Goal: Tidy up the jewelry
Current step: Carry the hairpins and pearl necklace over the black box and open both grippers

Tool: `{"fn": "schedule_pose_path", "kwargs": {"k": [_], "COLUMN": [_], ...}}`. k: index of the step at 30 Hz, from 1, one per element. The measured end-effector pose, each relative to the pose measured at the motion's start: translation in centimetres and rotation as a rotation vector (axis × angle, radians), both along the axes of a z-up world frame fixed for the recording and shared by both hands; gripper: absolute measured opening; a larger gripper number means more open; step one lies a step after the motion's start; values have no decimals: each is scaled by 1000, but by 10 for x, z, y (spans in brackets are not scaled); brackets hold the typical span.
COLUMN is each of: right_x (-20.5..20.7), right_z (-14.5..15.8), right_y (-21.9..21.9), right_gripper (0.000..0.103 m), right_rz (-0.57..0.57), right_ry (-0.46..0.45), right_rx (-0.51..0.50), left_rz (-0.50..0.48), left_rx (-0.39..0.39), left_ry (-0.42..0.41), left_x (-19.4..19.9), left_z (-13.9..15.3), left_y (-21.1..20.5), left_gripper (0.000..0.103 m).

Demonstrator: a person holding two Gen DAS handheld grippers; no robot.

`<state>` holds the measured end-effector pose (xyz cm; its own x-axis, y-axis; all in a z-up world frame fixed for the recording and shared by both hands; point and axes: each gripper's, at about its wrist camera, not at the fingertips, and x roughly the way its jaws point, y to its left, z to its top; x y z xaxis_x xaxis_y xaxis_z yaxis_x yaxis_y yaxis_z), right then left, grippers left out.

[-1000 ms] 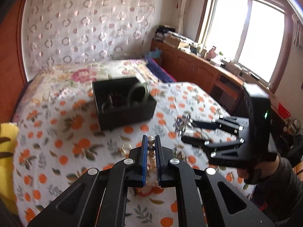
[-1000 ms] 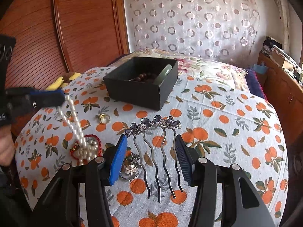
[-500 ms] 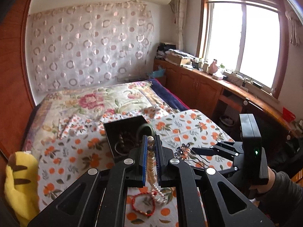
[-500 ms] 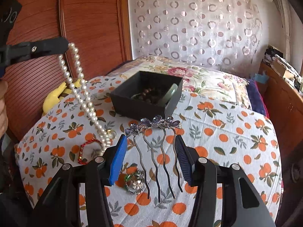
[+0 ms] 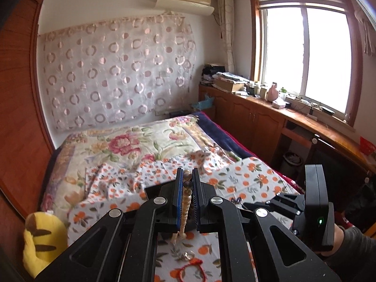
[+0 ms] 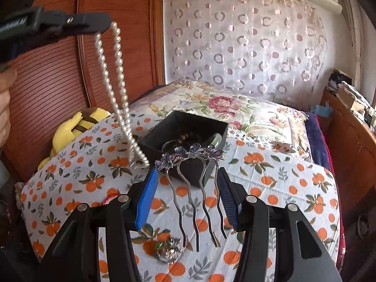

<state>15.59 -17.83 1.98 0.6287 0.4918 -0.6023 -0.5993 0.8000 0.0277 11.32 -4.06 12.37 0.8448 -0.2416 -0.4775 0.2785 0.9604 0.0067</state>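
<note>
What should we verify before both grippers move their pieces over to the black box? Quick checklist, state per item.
1. Left gripper shut on the pearl necklace: ok, beads sit pinched between the pads.
2. Necklace clear of the bed: ok in the right wrist view, the low end hangs near the box's left corner.
3. Right gripper holding the hair comb: ok, the pads bear on its outer prongs and it is lifted off the cloth.
4. Black box open with room: ok for open; beads and a green bangle already lie inside, spare room cannot tell.
5. Pieces left on the cloth: not ok, a brooch and red bracelet remain.
</note>
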Motion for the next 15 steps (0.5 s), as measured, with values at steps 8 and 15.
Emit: {"fn": "schedule_pose_path", "kwargs": {"k": [8, 15], "right_x": [14, 26], "right_z": [6, 10], "right_y": [8, 14], "right_gripper": [54, 54], "right_rz": [-5, -8], "right_ry": [-11, -14], "right_rx": [-13, -19], "left_rz": [29, 36], "left_rx": [20, 36], "left_ry": [-17, -14], "left_x": [22, 37], "left_z": [18, 22], "left_y": [1, -4], "left_gripper": [7, 7]}}
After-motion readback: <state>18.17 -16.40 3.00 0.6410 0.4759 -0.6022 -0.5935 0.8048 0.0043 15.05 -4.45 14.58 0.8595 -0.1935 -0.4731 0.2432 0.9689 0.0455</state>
